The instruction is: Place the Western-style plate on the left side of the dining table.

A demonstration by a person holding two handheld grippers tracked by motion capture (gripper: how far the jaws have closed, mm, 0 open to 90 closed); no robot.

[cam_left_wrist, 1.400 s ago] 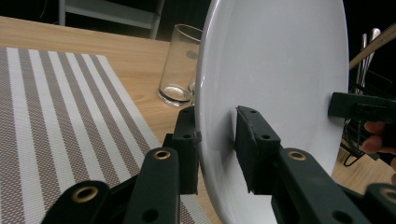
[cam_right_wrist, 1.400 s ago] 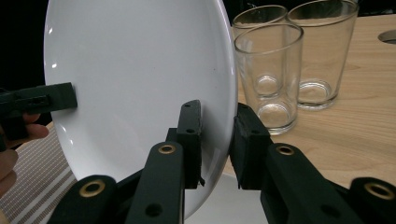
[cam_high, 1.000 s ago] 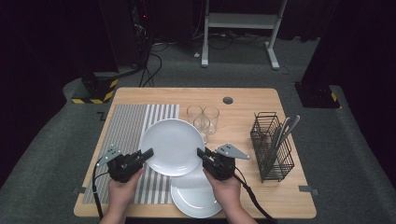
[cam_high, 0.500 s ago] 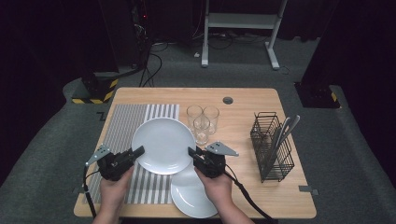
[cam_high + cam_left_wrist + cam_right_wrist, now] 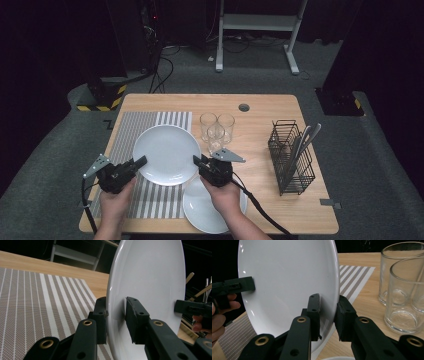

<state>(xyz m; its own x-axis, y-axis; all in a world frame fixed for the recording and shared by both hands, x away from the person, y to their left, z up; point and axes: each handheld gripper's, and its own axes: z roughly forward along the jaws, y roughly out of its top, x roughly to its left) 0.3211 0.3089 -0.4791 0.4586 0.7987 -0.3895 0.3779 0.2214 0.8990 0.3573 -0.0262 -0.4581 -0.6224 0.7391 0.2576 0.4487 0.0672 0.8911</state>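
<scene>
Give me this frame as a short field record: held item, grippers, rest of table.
held: plate, gripped at opposite rims
left gripper: shut on plate rim
right gripper: shut on plate rim
below plate: striped mat
near edge: second plate
glasses: three, behind right gripper
rack: right side, holds cutlery

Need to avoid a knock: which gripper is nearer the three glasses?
Right. The right gripper grips the plate rim just in front of the glasses; the left gripper is across the plate.
</scene>
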